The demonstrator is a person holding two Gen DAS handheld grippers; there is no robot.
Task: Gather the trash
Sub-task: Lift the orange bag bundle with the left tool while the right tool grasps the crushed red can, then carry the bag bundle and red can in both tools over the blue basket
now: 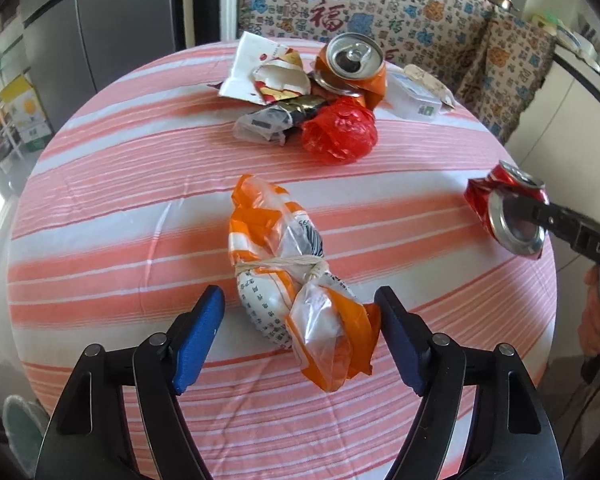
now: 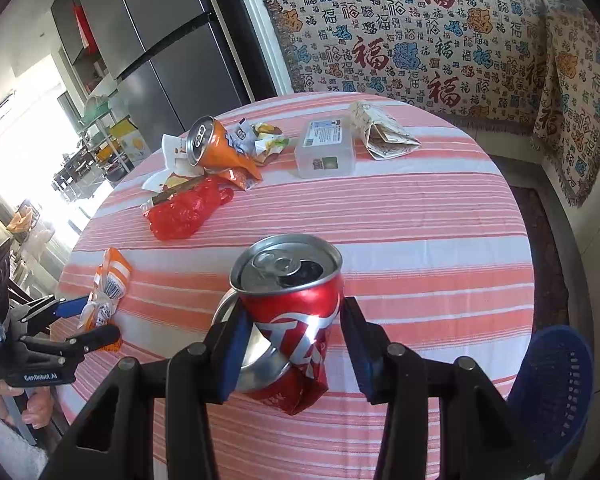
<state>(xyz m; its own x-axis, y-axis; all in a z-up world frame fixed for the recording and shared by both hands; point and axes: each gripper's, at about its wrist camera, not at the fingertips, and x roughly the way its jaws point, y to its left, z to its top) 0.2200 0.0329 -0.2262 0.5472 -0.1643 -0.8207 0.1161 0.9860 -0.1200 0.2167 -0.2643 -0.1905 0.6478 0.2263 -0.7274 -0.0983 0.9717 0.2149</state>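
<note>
An orange and clear plastic bag bundle (image 1: 300, 284) tied with string lies on the striped table. My left gripper (image 1: 300, 340) is open, its blue pads either side of the bundle's near end. The bundle also shows in the right wrist view (image 2: 106, 292), between the left gripper's fingers (image 2: 90, 320). My right gripper (image 2: 292, 340) is shut on a crushed red can (image 2: 296, 320) above the table. The red can also shows in the left wrist view (image 1: 508, 208). A trash pile at the far side holds an orange can (image 1: 352, 68), a red plastic bag (image 1: 340, 132) and wrappers (image 1: 276, 76).
A clear plastic box (image 2: 326, 148) and folded paper (image 2: 380, 132) lie at the table's far side. A blue basket (image 2: 556, 392) stands on the floor at the right. A patterned sofa cover (image 2: 420, 40) and grey fridge (image 2: 160, 40) stand behind the round table (image 2: 420, 240).
</note>
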